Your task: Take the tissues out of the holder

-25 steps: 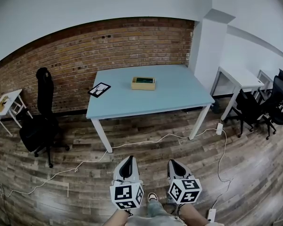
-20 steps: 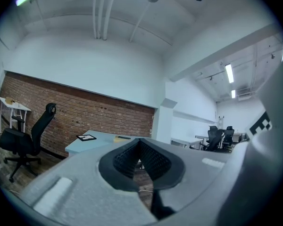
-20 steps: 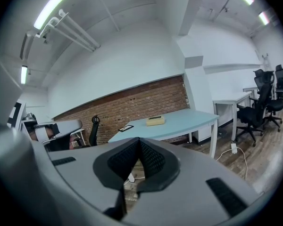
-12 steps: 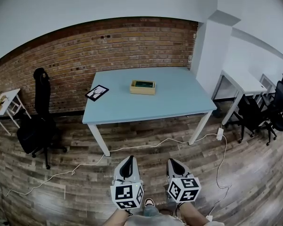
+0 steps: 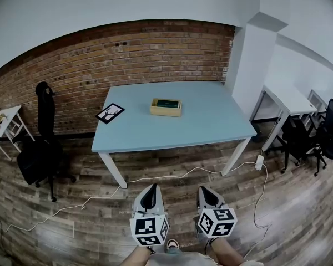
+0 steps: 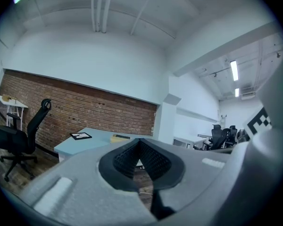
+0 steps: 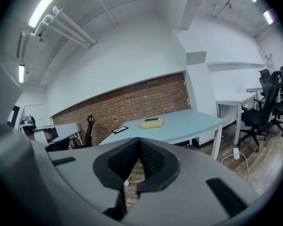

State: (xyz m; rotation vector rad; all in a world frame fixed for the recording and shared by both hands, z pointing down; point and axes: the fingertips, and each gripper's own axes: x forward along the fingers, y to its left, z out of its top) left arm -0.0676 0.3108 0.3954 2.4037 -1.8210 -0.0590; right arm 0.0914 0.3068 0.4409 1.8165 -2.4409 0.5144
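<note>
far off at 12 o'clock, the tissue holder (image 5: pixel 166 107) sits on the blue table (image 5: pixel 211 121), its long side running 9 to 3. the left gripper (image 5: pixel 151 188) and right gripper (image 5: pixel 204 190) are both pinched together with nothing in them. the left looks a bit nearer.

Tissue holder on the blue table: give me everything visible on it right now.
The tissue holder is a low rectangular box, pale yellow-tan and wood-like, with a dark panel or opening in its top. It sits flat on the light blue table, about mid-width, in the half nearer the brick wall. Only the table touches it; a black-framed card lies apart to its left in the head view. From this distance no tissue can be made out.
</note>
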